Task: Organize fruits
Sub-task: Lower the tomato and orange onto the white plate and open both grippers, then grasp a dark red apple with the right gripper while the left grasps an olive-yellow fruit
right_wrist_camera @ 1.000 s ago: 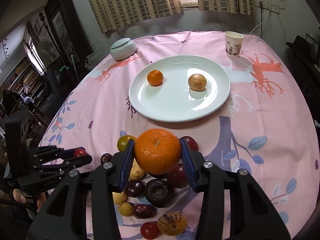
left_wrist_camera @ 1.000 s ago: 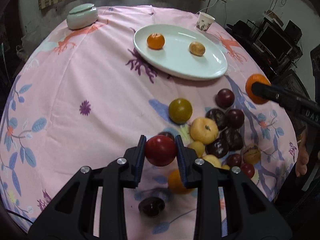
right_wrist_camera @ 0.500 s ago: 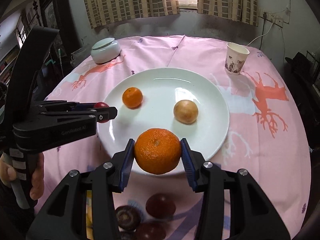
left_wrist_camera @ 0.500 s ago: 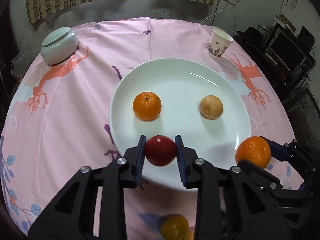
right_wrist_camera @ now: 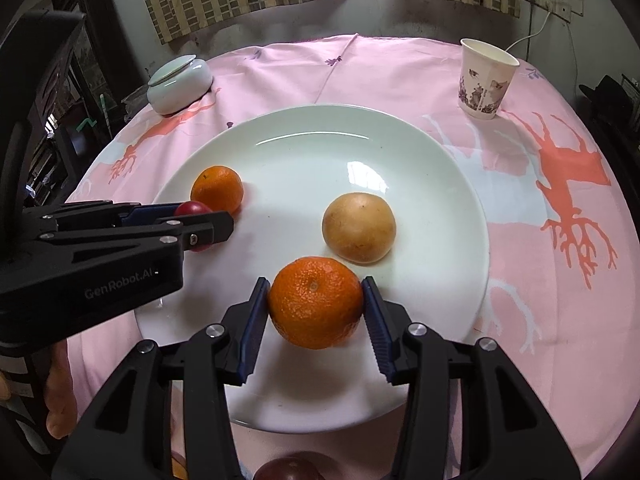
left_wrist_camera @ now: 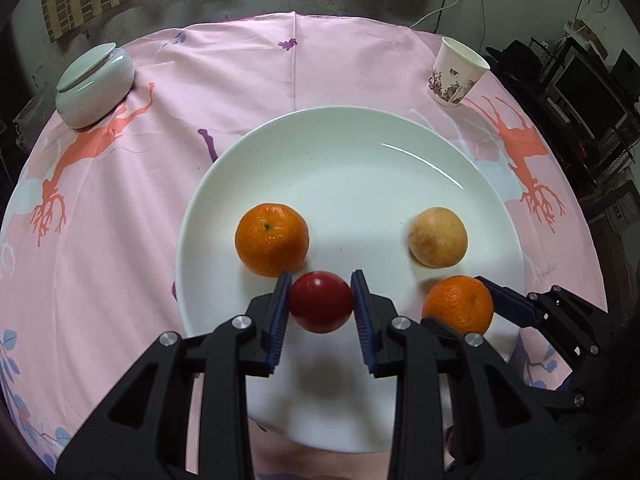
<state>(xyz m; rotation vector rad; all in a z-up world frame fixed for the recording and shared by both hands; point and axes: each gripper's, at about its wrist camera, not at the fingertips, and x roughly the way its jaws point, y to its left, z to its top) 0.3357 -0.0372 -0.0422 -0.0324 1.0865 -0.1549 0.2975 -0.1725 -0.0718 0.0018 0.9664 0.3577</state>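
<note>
Both grippers were over the white plate (left_wrist_camera: pixel 400 152), each with fruit in its grip. The left gripper (left_wrist_camera: pixel 321 303) was clamped on a red fruit (left_wrist_camera: pixel 321 302), its blue pads pressed flat on either side, holding it above the near part of the plate, just in front of a small orange (left_wrist_camera: pixel 272 239) that lay on the plate. Over on the right, the right gripper (right_wrist_camera: pixel 316 304) was clamped on a larger orange (right_wrist_camera: pixel 316 302), stem dimple facing up, poised over the near half of the plate right beside a tan round fruit (right_wrist_camera: pixel 359 227) that rested near the middle. From the right wrist view the left gripper (right_wrist_camera: pixel 200 228) came in from the side, the red fruit (right_wrist_camera: pixel 192 210) peeking out between its fingers, close against the small orange (right_wrist_camera: pixel 217 190). The plate sat on a pink patterned tablecloth (left_wrist_camera: pixel 120 200). At the far edge stood a paper cup (right_wrist_camera: pixel 486 78) on the right and a pale lidded bowl (right_wrist_camera: pixel 179 84) on the left. A dark fruit (right_wrist_camera: pixel 292 469) showed at the bottom of the right view, off the plate.
</note>
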